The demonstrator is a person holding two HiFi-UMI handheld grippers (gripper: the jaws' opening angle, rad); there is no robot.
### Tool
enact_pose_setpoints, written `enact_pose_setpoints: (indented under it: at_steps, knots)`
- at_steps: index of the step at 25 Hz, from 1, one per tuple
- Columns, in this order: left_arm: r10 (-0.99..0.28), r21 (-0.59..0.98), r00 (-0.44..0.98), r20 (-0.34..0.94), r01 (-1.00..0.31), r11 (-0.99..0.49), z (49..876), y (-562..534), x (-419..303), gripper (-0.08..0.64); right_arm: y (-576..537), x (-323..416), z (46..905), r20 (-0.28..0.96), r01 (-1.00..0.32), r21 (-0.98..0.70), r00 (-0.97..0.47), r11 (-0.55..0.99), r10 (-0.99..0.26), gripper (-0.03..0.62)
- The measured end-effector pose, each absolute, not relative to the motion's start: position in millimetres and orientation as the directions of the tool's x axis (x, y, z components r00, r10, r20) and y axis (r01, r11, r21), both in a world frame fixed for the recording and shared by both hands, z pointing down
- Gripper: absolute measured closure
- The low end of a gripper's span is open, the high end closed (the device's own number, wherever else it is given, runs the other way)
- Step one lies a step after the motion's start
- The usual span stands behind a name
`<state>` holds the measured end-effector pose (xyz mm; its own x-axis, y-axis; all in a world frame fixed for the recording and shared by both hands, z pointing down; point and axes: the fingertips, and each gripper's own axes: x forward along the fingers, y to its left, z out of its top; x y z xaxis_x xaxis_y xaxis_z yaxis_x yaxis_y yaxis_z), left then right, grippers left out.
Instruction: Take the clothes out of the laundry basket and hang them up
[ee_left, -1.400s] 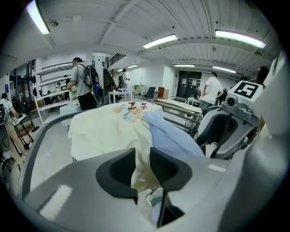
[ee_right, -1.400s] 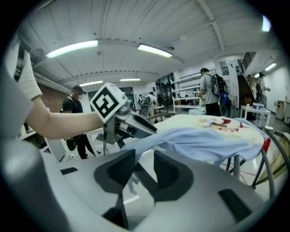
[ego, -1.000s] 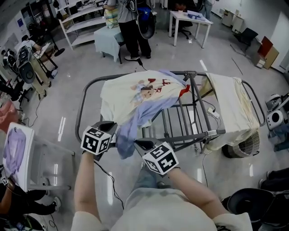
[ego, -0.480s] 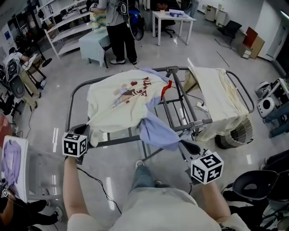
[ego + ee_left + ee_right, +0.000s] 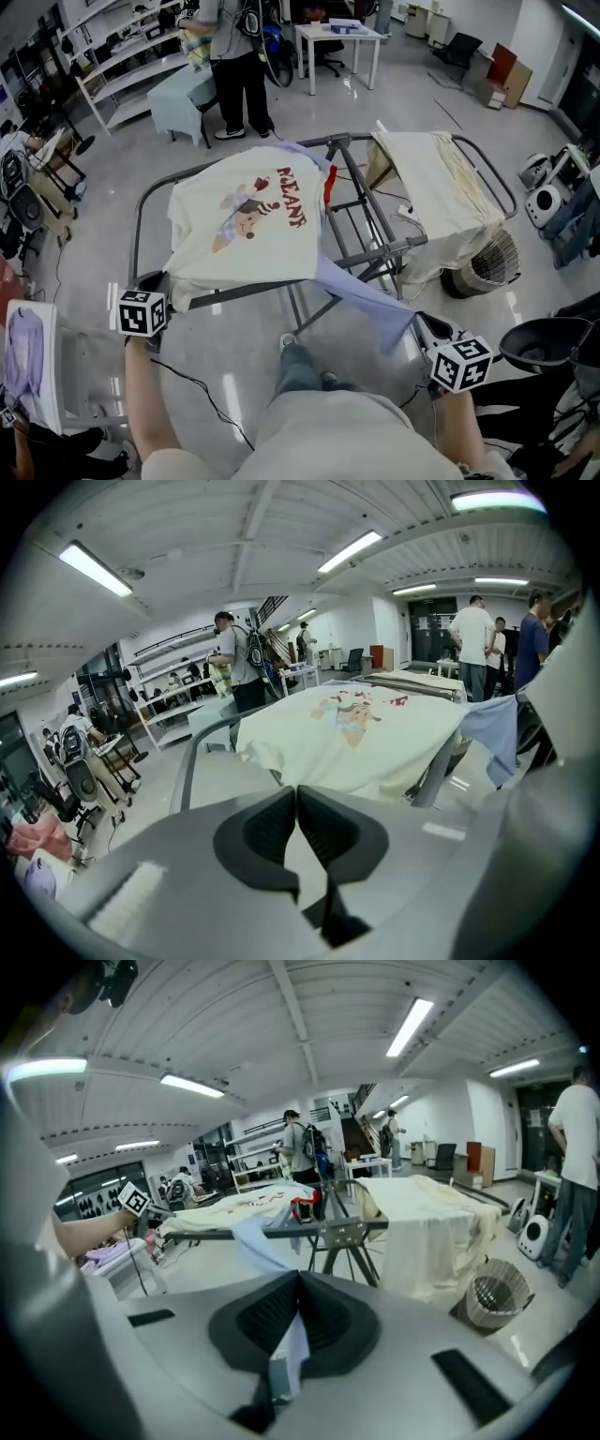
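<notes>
Head view has your left gripper (image 5: 155, 281) clamped on the near left hem of the cream printed T-shirt (image 5: 253, 225), which is spread over the drying rack (image 5: 370, 251). Your right gripper (image 5: 424, 324) pinches a light-blue garment (image 5: 361, 295), stretched from the rack's middle toward the near right.

1. The cream T-shirt (image 5: 248, 220) is showing as soft matt cloth with a flat printed picture.
2. The pale blue shirt (image 5: 366, 295) is looking like thinner, smooth cloth.
3. The drying rack (image 5: 398, 247) is showing grey metal tube with a dull sheen.
4. The floor (image 5: 84, 234) is gleaming, smooth and glossy, mirroring the lights.
5. The left gripper (image 5: 297, 794) and right gripper (image 5: 298, 1283) are showing matt grey plastic shells with black ribbed pads (image 5: 267, 829).
</notes>
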<state>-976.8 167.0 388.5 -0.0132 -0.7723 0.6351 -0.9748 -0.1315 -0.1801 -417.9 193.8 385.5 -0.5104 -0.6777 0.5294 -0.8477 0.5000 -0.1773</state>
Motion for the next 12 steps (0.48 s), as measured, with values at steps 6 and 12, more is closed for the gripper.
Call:
enact_pose_setpoints:
  at_steps: [6, 12]
  knots:
    - [-0.754, -0.195, -0.067, 0.654, -0.977, -0.082, 389.0, 180.5, -987.3, 0.537, 228.8, -443.9, 439.9, 0.630, -0.780, -0.283, -0.590, 0.559, -0.505, 0.589]
    - [-0.732, -0.234, -0.145, 0.665, -0.972, -0.020, 394.4, 186.7, -1002.8, 0.535, 245.2, -484.3, 501.0, 0.667, -0.706, -0.368, -0.654, 0.605, -0.357, 0.586]
